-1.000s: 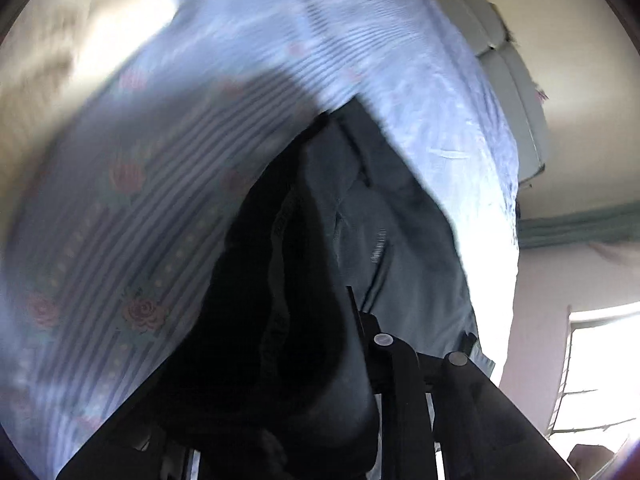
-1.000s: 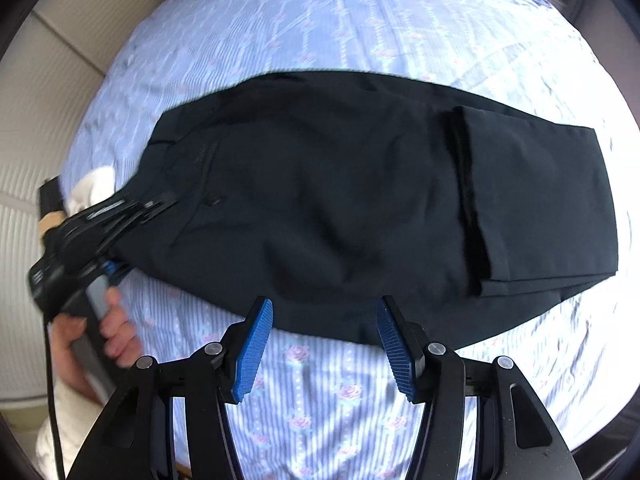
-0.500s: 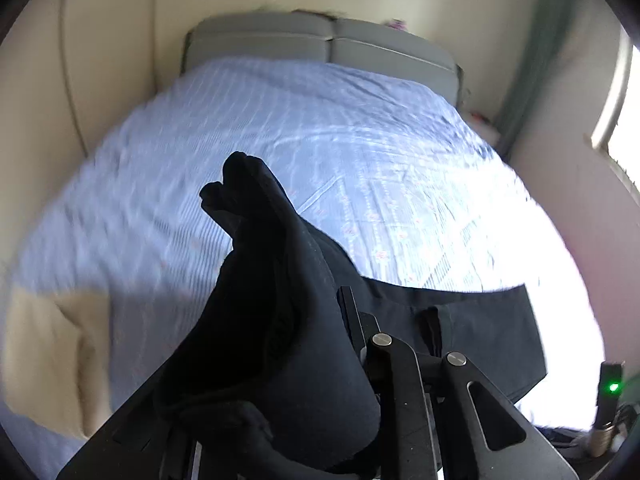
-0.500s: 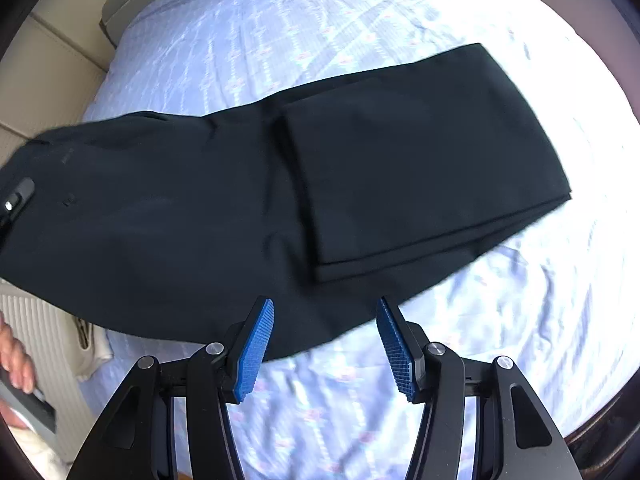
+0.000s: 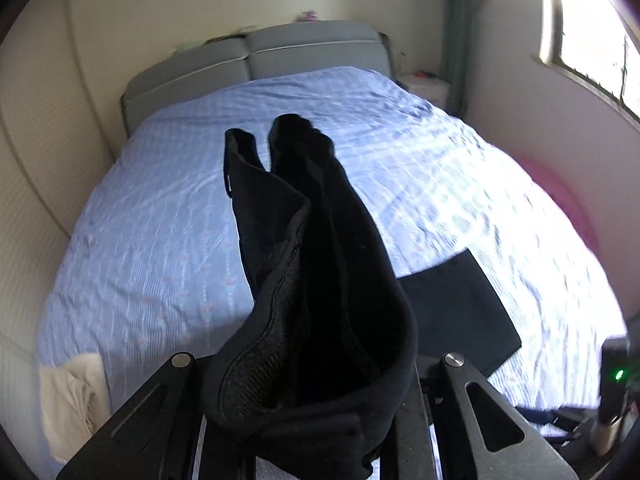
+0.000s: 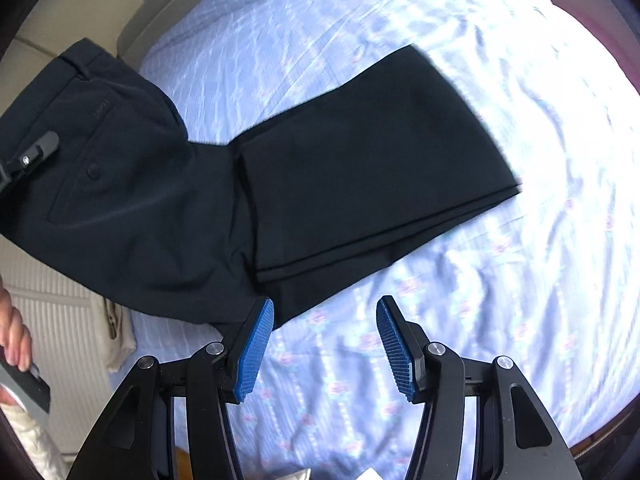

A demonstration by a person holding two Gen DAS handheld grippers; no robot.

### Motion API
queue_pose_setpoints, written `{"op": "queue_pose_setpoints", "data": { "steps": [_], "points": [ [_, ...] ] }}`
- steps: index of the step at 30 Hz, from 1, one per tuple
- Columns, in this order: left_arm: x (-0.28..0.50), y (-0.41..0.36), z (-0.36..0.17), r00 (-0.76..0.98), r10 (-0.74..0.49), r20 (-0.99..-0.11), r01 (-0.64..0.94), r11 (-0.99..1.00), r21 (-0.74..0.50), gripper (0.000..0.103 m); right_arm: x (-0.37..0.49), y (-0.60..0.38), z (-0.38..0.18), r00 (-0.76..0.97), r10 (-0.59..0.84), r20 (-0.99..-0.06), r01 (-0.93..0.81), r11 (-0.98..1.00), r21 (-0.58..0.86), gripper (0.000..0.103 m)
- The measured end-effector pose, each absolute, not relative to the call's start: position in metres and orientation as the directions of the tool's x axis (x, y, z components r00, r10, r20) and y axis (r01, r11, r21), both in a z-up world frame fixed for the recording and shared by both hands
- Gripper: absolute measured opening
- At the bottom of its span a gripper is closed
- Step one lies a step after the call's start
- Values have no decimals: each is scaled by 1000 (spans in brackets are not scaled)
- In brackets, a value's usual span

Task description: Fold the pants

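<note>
Sunlight from the window (image 5: 596, 32) washes over a wide bed (image 5: 168, 216) dressed in a pale blue striped sheet with small pink roses, a grey padded headboard (image 5: 256, 60) standing at its far end against cream walls. Black pants (image 6: 360, 168) lie partly on that sheet: the leg end rests flat and already doubled over on itself in 2 layers, while the waistband end is lifted off the bed to the left. The left gripper (image 5: 316, 412) is clenched on that waistband (the cloth bunches up thickly between its black arms and hides the fingertips), and in the right wrist view one black finger (image 6: 38, 150) of it shows pressed against the fabric beside a back pocket with a button. The right gripper (image 6: 324, 350) hangs just above the sheet at the near edge of the pants, its 2 blue ribbed pads spread wide and gripping nothing, the left-hand pad just beside the hem of the dark fabric. A cream cloth (image 5: 74, 400) sits at the bed's near left corner.
</note>
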State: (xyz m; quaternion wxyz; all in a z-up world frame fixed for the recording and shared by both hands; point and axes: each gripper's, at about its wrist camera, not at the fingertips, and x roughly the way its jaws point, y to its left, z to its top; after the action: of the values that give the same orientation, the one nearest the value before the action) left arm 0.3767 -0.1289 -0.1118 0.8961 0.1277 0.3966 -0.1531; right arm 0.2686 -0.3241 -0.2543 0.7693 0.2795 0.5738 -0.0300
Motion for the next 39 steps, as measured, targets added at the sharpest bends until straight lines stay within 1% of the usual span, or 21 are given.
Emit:
{"op": "queue_pose_setpoints", "data": {
  "steps": [4,7,11,13,17,21,22,23,24,25,26,27,29,33,36,39],
  "points": [
    [374,-187,-127,590,-193,-784,416,905,90,18,257,-367,-251,362,261,-895,386,832,399,56],
    [376,-237,-151,548,-197,-813,445,891,84,18,246,-400,-251,376,240,-895,413,822,393,56],
    [385,-304,-206,457,-152,-876,472,877,94,18,227,-444,-259,376,220,-900,472,790,391,56],
    [382,-333,-230,432,-124,-893,476,873,109,18,216,-464,-262,372,210,-904,501,775,386,56],
    [372,-368,-245,439,-88,-894,468,872,144,19,201,-491,-269,367,192,-910,541,752,376,56],
    [371,-376,-262,385,-87,-919,481,869,119,20,195,-510,-278,352,185,-918,575,731,368,56],
    [368,-376,-266,365,-86,-927,487,866,112,24,196,-514,-280,349,183,-919,577,731,364,56],
    [366,-375,-269,340,-85,-937,493,864,100,40,195,-517,-281,347,180,-920,580,730,362,56],
    [365,-374,-270,312,-108,-944,501,863,67,48,196,-519,-281,344,178,-922,581,731,358,56],
    [362,-370,-267,292,-140,-946,504,863,28,65,198,-520,-283,341,180,-923,579,733,357,56],
    [357,-365,-263,288,-154,-945,500,866,11,68,200,-522,-282,338,180,-924,575,738,355,56],
    [353,-361,-259,285,-161,-945,500,866,3,69,202,-523,-282,337,175,-925,569,745,348,56],
    [345,-346,-245,279,-199,-939,484,874,-41,78,209,-522,-280,337,168,-926,551,763,338,56],
    [335,-304,-220,338,-218,-916,430,901,-55,82,239,-514,-274,364,185,-913,482,801,355,56],
    [337,-273,-216,385,-153,-910,379,925,5,82,274,-505,-273,396,210,-894,390,843,370,56],
    [345,-251,-225,378,-105,-920,317,948,22,82,317,-493,-279,401,260,-878,304,867,396,56]
  ]
}}
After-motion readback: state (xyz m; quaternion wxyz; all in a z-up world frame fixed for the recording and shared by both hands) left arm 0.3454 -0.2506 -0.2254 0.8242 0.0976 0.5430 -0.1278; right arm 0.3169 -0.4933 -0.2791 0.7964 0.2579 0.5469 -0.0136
